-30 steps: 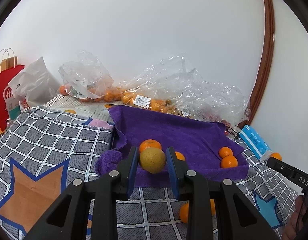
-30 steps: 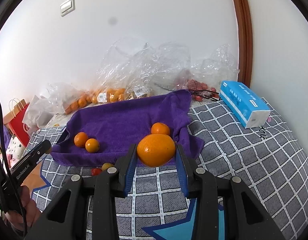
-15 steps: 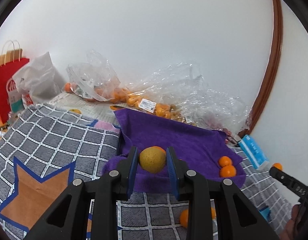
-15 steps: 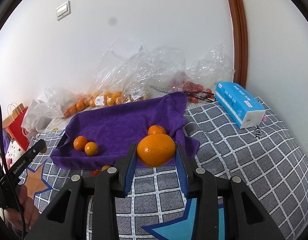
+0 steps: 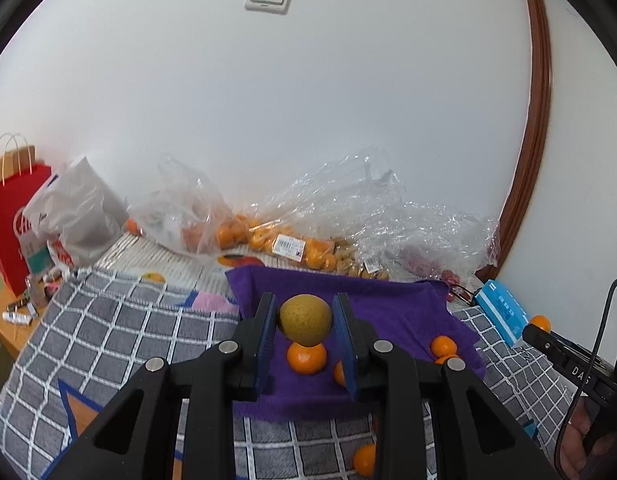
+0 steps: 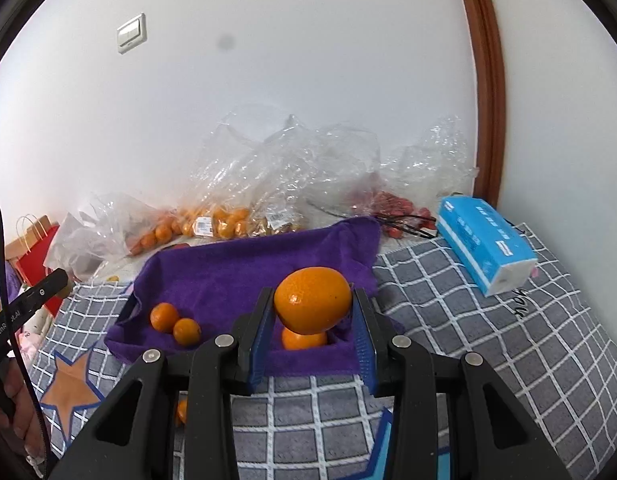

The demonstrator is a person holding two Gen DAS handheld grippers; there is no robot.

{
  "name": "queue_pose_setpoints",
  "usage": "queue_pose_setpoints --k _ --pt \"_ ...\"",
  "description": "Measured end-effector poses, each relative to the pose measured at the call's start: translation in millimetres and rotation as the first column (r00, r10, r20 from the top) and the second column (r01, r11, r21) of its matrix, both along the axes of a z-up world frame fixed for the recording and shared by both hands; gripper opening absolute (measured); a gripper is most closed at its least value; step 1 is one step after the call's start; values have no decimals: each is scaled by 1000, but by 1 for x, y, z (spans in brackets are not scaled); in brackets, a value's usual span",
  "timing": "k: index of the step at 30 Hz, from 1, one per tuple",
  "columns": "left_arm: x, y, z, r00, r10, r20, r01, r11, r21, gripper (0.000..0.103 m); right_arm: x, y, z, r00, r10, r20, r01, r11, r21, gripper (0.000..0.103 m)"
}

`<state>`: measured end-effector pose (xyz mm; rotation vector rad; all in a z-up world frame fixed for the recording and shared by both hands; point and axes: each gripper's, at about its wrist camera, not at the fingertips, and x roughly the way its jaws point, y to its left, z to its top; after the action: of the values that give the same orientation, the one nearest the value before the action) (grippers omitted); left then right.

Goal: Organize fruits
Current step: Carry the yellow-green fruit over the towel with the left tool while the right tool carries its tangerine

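Observation:
My left gripper [image 5: 306, 320] is shut on a yellow-brown pear [image 5: 305, 319] and holds it above the near edge of a purple towel [image 5: 388, 312]. Small oranges [image 5: 307, 357] lie on the towel below it. My right gripper [image 6: 313, 306] is shut on a large orange [image 6: 313, 304], held above the same purple towel [image 6: 236, 272]. A small orange [image 6: 303, 339] lies under it and two more [image 6: 174, 322] lie at the towel's left. The right gripper's tip with its orange also shows at the right of the left wrist view [image 5: 539, 326].
A grey checked blanket [image 6: 468, 320] covers the surface. Clear plastic bags of oranges [image 5: 268, 232] lie against the wall. A blue tissue pack [image 6: 484, 248] sits at right, a red paper bag [image 5: 8, 220] at left. Loose oranges [image 5: 364, 460] lie on the blanket.
Both grippers have risen and moved forward over the purple towel, each still holding its fruit. The small oranges on the towel now show below the held fruits.

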<state>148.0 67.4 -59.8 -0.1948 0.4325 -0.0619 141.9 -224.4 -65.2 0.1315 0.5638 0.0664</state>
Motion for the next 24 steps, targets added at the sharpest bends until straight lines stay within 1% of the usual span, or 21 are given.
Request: queue_pose_setpoints --k 5,12,17,24 --pt "11 -4 8 1000 -3 11 3 1000 -5 28 13 5 3 1000 12 15 -12 1000 -6 37" --pt "37 -5 15 1000 11 19 -11 1000 -20 28 39 8 6 999 26 25 -25 1000 -16 37" --pt "59 -2 11 1000 15 6 -14 999 -45 28 60 5 6 999 36 23 -36 999 3 37" --pt "96 -4 -1 1000 18 -26 -19 998 -59 28 89 2 1 999 38 16 -38 999 -1 37"
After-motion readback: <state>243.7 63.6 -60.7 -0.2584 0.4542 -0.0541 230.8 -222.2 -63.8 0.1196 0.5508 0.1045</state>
